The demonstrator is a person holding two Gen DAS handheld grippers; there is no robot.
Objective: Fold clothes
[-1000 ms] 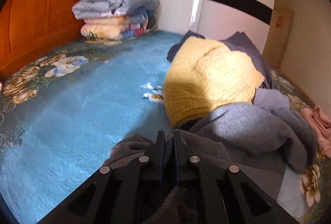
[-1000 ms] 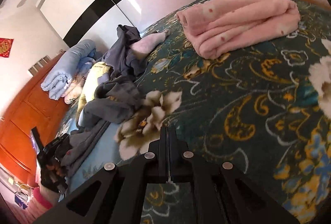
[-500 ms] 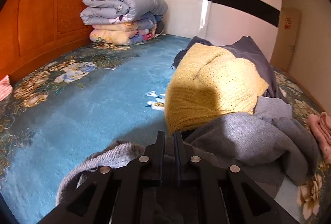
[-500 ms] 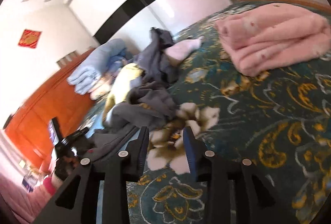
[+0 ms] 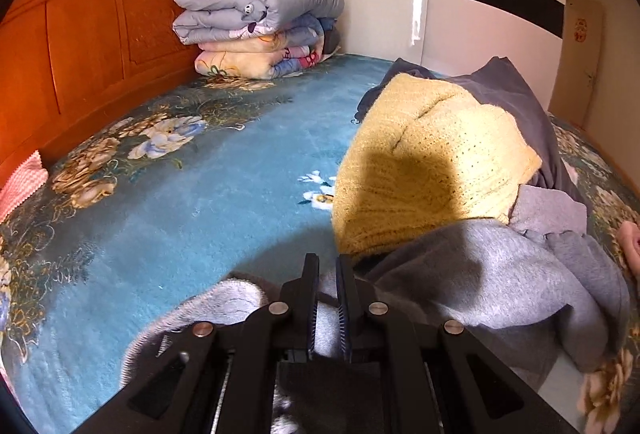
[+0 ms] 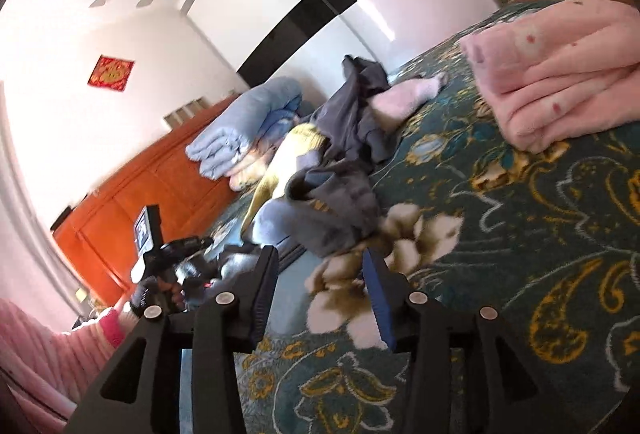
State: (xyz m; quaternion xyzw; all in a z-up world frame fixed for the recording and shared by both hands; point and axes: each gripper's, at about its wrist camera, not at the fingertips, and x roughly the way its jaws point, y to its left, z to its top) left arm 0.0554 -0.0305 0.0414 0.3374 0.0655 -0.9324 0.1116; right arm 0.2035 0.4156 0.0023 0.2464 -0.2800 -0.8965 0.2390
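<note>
Our left gripper (image 5: 327,268) is nearly closed, its jaws pinching a fold of the grey sweatshirt (image 5: 492,282) that shows pale between them and bunches up around the fingers. From the left wrist view the sweatshirt lies in a loose heap on the blue floral bedspread (image 5: 168,226), spreading to the right of our gripper. Just behind it, touching it, sits a yellow knit sweater (image 5: 432,161), and a dark grey garment (image 5: 516,93) drapes over and behind the sweater. Against the wooden headboard (image 5: 76,45) we see a stack of folded quilts (image 5: 256,21), the pale blue one on top.

Our right gripper (image 6: 320,258) has just been opening and now stands about half spread, with nothing between its jaws; we see only the dark floral bedspread (image 6: 540,234) beyond them. In the right wrist view the pile of clothes lies ahead and to the left of the fingers, apart from them. A folded pink blanket (image 6: 560,73) rests on the bed at the upper right, well apart from the pile. A pale pink garment (image 6: 404,97) pokes out from under the dark grey one. At the lower left we can see the left gripper's body (image 6: 168,262) held in a hand, with a pink sleeve (image 6: 36,350) behind it.
</note>
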